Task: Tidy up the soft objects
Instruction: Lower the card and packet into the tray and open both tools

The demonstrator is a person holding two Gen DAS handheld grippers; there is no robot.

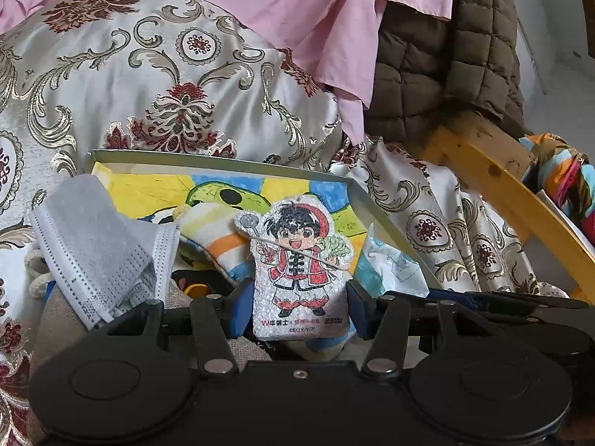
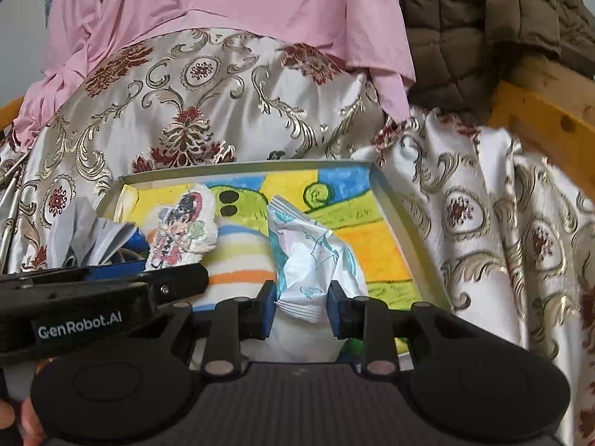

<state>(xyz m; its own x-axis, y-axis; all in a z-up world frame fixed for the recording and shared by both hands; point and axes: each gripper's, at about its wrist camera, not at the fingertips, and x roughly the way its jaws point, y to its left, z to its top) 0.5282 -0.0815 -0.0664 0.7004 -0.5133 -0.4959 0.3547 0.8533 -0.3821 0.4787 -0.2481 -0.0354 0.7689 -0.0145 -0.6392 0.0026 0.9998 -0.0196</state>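
My left gripper (image 1: 299, 312) is shut on a white foam pad printed with a cartoon boy (image 1: 301, 267), which stands upright between the blue pads. My right gripper (image 2: 302, 310) is shut on a crumpled white-and-blue packet (image 2: 308, 260). Both hang over a shallow tray (image 2: 394, 223) lined with a yellow, green and blue drawing. In the tray lies a striped soft object (image 2: 238, 260), and a grey face mask (image 1: 96, 245) hangs over its left edge. The right wrist view shows the left gripper (image 2: 111, 282) and the foam pad (image 2: 178, 234) close on the left.
A floral satin cushion (image 1: 148, 85) rises behind the tray, with pink cloth (image 1: 316, 7) and a brown quilted jacket (image 1: 446, 67) above it. A yellow wooden frame (image 1: 513, 193) runs along the right, beside a colourful cloth (image 1: 565, 178). Satin fabric (image 2: 483, 223) drapes right of the tray.
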